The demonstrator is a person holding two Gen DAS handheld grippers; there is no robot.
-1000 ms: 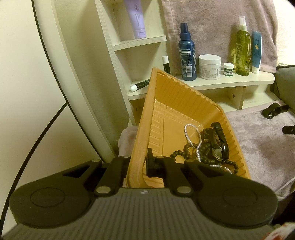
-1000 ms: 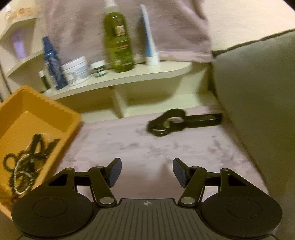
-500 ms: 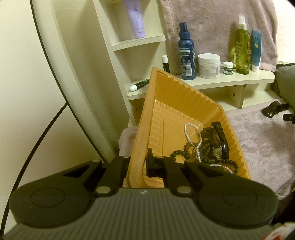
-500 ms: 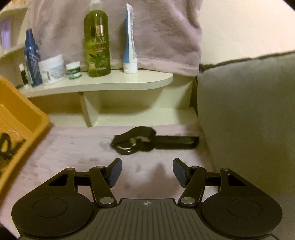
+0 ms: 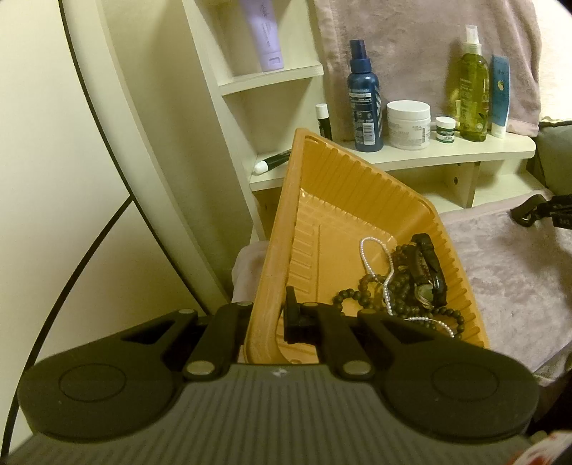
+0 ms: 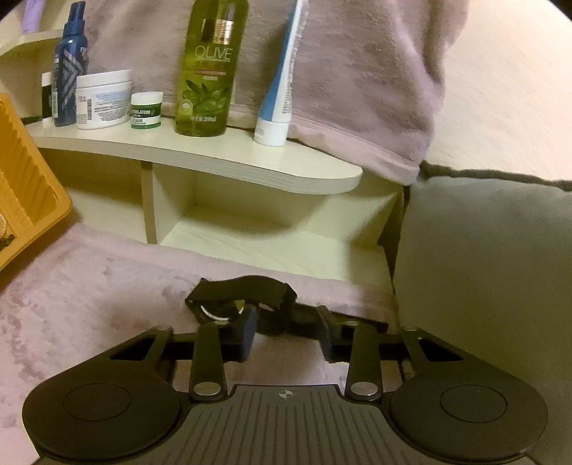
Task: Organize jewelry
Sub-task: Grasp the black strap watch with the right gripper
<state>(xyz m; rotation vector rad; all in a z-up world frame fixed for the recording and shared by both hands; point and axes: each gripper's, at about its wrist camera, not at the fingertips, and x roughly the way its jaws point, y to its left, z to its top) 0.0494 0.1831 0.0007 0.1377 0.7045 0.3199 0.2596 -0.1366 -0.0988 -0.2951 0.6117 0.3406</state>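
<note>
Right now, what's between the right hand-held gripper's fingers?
Right wrist view: the watch strap, lying on the blanket. The right hand-held gripper has just been closing its jaws; pads not yet touching it.

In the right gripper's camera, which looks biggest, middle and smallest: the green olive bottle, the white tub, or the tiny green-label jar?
1. green olive bottle
2. white tub
3. tiny green-label jar
All stand on one shelf, so the order seems fair.

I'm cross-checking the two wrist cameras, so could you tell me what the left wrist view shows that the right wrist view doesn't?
Only the left view: the left gripper shut on the tray rim, the pearls, beads and watch in it, and a purple tube.

Only the right view: the right gripper, jaws just closing around a black watch's strap, pads not clearly pressing; a grey cushion.

Both: the tray, shelf toiletries, olive bottle, pink blanket.
</note>
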